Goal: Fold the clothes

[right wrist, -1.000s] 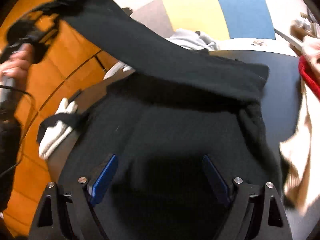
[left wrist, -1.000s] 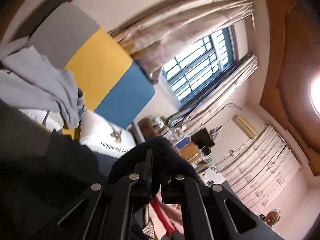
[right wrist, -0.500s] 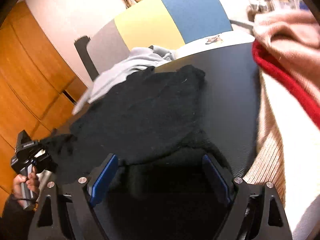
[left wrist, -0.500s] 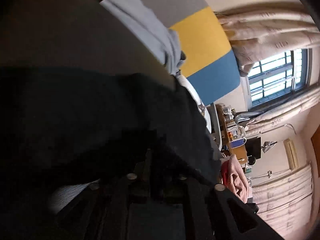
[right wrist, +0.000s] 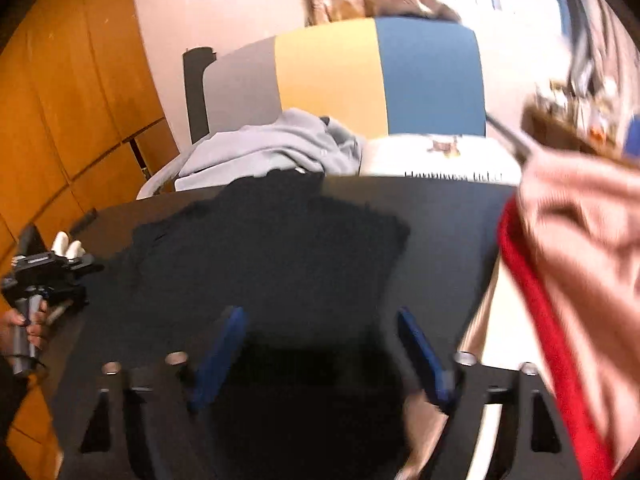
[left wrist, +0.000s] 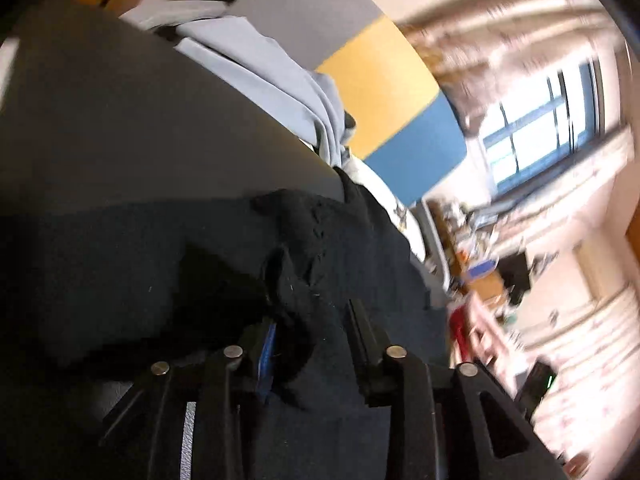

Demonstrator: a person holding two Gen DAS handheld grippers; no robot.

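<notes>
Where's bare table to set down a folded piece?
Bare strip of dark table between the black garment and the pink-and-red clothes pile. The far-left edge is crowded by the grey garment.

A black garment [right wrist: 280, 248] lies on a dark grey surface [right wrist: 448, 232]. A pale grey garment [right wrist: 272, 148] sits behind it. The headboard [right wrist: 376, 76] has grey, yellow and blue panels. A pink and red garment [right wrist: 580, 248] lies at right. The cupboards [right wrist: 68, 92] are orange wood.

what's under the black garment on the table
The black garment lies spread on the dark table; the tabletop shows around its edges. Whatever lies beneath its middle is covered.
</notes>
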